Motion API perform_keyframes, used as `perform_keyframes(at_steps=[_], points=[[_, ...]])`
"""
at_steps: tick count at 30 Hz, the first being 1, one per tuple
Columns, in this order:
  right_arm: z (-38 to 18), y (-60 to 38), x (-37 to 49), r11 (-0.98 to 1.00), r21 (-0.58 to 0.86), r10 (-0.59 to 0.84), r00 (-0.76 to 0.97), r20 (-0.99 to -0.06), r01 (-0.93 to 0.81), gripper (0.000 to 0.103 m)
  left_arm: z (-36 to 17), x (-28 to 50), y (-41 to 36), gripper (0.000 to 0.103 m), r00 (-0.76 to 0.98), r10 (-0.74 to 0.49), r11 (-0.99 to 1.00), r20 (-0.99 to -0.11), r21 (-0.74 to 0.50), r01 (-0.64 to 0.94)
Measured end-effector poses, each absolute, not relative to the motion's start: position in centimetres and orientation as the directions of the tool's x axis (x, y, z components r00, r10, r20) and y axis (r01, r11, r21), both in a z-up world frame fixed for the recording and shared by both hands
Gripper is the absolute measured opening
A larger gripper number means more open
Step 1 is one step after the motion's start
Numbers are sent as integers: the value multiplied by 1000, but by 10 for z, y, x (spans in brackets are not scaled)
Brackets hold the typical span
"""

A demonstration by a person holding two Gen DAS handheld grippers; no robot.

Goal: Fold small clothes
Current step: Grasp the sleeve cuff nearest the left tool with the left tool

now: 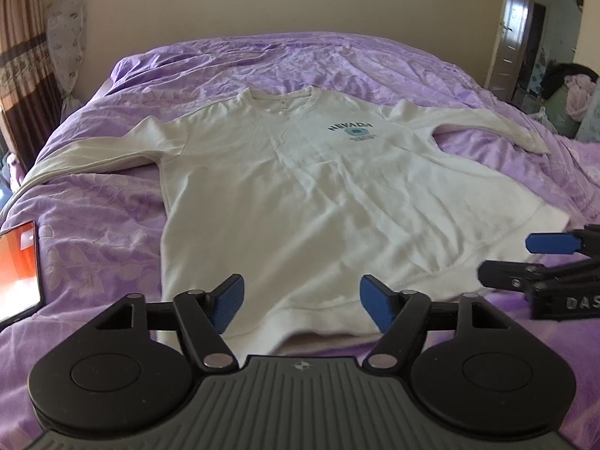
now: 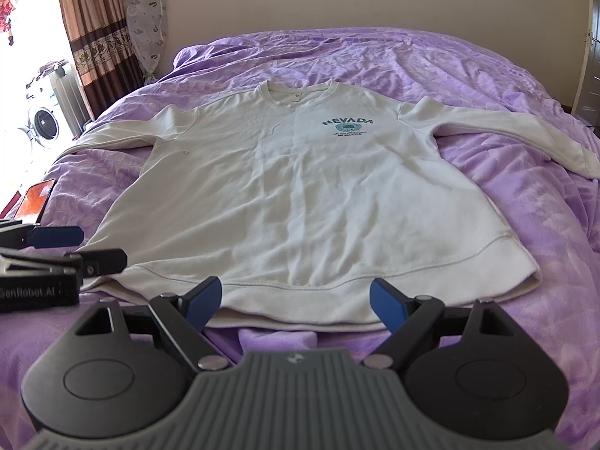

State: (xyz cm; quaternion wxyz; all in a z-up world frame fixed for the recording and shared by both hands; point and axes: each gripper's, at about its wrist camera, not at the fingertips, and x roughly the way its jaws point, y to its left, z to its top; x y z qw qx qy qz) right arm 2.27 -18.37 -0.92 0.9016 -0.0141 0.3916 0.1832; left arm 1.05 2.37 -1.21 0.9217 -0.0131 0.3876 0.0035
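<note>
A white sweatshirt (image 2: 285, 195) lies flat on the bed (image 2: 487, 86), front side up, with its neck at 12 o'clock and its bottom edge at 6 o'clock, near both grippers. One sleeve (image 2: 498, 127) reaches out toward 2 o'clock and the other sleeve (image 2: 112, 138) toward 10 o'clock. It looks soft and floppy and not heavy, so it should bend anywhere and sag if you lift it by one spot. The thick band along the bottom edge (image 2: 300, 292) looks like a good place to pinch, near its two corners, or the cuffs of the sleeves. The purple cover under it is soft too, so a pinch could catch the cover by mistake. The left gripper (image 1: 300, 302) is open wide with only the bottom edge of the shirt lying under it, not pinched. The right gripper (image 2: 294, 298) is open wide too and holds nothing. A phone (image 1: 18, 266) lies on the bed at 9 o'clock.
</note>
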Motion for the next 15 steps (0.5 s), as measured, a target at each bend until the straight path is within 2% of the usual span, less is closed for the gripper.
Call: perform_keyframes(at_steps=[4, 8, 11, 15], points=[[0, -183, 35, 912, 110, 353, 618, -702, -396, 82, 3, 23, 47, 70, 706, 26, 998, -708, -16, -53], [30, -187, 61, 892, 74, 375, 639, -671, -447, 82, 35, 45, 97, 59, 726, 56, 988, -685, -68, -141], [51, -185, 90, 889, 35, 371, 674, -638, -456, 82, 57, 65, 145, 58, 728, 90, 968, -680, -112, -224], [64, -188, 133, 895, 68, 402, 729, -554, -441, 82, 71, 88, 214, 58, 708, 157, 929, -689, -140, -343]])
